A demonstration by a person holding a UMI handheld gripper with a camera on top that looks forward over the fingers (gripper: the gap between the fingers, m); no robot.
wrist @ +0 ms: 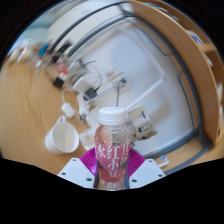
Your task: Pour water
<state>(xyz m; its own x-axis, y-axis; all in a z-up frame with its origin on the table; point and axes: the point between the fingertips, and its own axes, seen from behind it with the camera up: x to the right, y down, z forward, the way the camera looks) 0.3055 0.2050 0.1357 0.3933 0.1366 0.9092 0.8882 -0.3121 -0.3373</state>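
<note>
- Between the two fingers of the claw stood a bottle with a pale cap and a pink label printed with red characters, its lower body sitting down between the pink pads.
- Both pads looked pressed against the bottle's sides, so the claw was clenched on it, with the bottle held roughly upright.
- Just beyond the bottle and a little to its left, a white cup with a handle rested on the wooden worktop.
- Another small white cup sat further back on the same worktop, near the first but apart from it.
- Behind the bottle lay a small clutter of cables and metal-looking bits, too blurred to tell apart.
- A large white panel spread across the area beyond the bottle and to its right, with a wooden edge curving around its far side.
</note>
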